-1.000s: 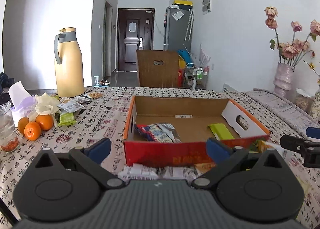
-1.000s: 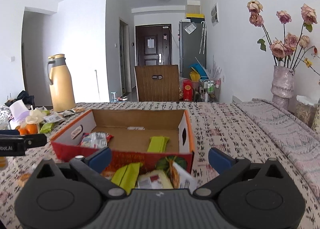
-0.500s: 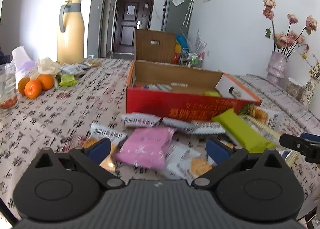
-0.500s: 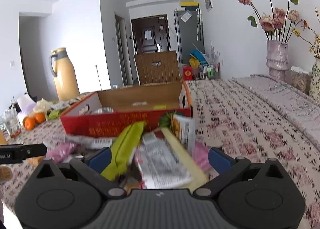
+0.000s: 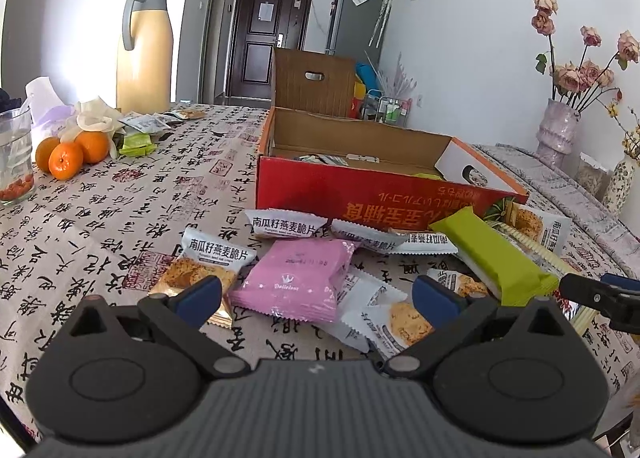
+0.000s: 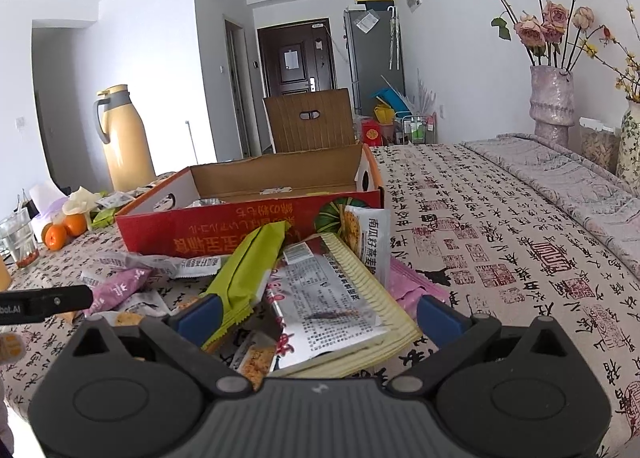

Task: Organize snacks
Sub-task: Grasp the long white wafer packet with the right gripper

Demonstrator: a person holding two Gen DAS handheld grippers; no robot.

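On the tabletop (image 5: 120,218), covered by a cloth printed with black calligraphy and red seals, a loose pile of snack packets sits just in front of the red cardboard box (image 5: 360,202). Left hand-held gripper (image 5: 316,298) hovers low over the pile, jaws spread wide, nothing between them; pink packet (image 5: 296,278) lies straight ahead, flanked by white oat-crisp packets (image 5: 212,258). Green wrapper (image 5: 492,254) lies to the right, resting on other packets. Right hand-held gripper (image 6: 320,312) also wide apart and empty, its fingers either side of a long ridged cracker pack (image 6: 340,298); green wrapper (image 6: 248,262) leans across the pile beside it, one white packet propped against the box front (image 6: 248,234). Box is open-topped, a few packets inside, mostly hidden by the front wall.

Far left of tabletop: oranges (image 5: 68,154), a glass (image 5: 14,158), tissue, some small packets, a tall tan thermos jug (image 5: 144,50). Right edge: a folded grey patterned cloth (image 6: 560,174) along the tabletop, pinkish vase (image 6: 550,102) with dried roses, another patterned vase partly cut off.

Room: white walls, wooden chair back (image 6: 310,124) behind the tabletop, hallway to a dark brown door (image 5: 266,38), grey fridge (image 5: 356,18) with papers stuck on, clutter on the floor beside it.
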